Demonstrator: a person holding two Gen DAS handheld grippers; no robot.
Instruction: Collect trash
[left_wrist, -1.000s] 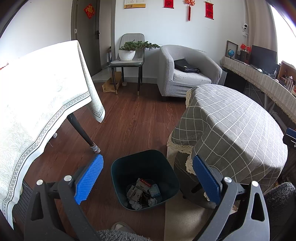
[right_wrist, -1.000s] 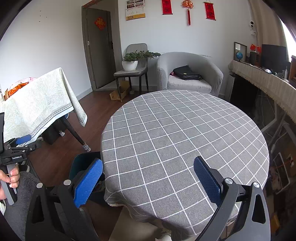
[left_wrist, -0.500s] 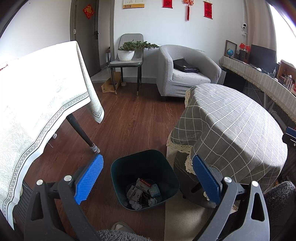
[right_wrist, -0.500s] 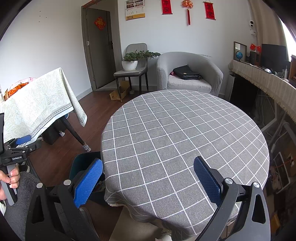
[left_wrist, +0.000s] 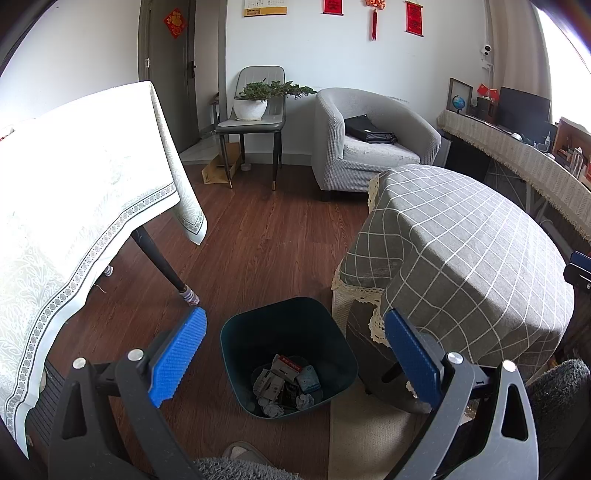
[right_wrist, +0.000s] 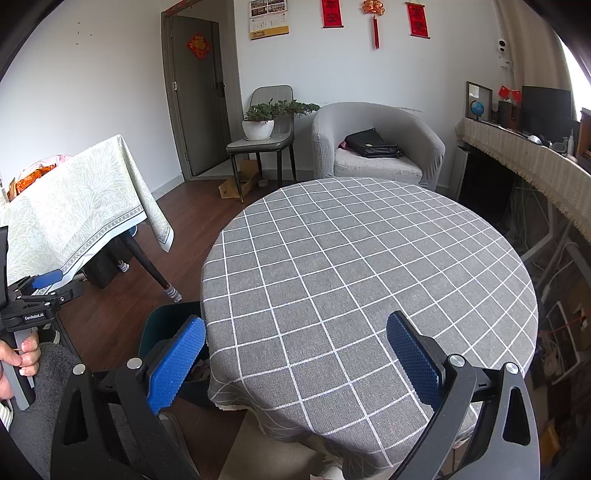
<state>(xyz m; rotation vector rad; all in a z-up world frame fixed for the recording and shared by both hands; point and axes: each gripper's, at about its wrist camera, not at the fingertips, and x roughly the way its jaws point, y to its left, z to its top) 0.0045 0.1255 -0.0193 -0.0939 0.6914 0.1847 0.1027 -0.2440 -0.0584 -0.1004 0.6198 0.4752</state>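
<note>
From the left wrist view, the scene runs from a desk draped in a pale green patterned cloth (left_wrist: 81, 184), whose dark leg wears a striped sock at the foot, across brown wood floor to the dark teal trash bin (left_wrist: 288, 354) standing on the floor just beside the round desk with the grey checked cloth (left_wrist: 461, 258). The bin holds the collected trash (left_wrist: 284, 384): crumpled paper balls, small flattened cartons and a bluish wad (one carton shows a red stripe). The left tool (left_wrist: 293, 354) hangs above the bin with its blue ribbed pads spread wide and nothing between them.

In the right wrist view, a hand (right_wrist: 16, 363) at the far left edge grips the handle of the left tool. Next comes the green-clothed desk, then the bin's rim (right_wrist: 162, 321) peeking out beside the round desk's edge. The right tool (right_wrist: 295, 356) hovers over the near part of the grey checked top, its pads likewise spread apart and holding nothing. Behind, against the wall, a potted plant (right_wrist: 264, 118) sits on a grey chair, and a black bag (right_wrist: 371, 144) lies on the grey armchair (right_wrist: 376, 147).
</note>
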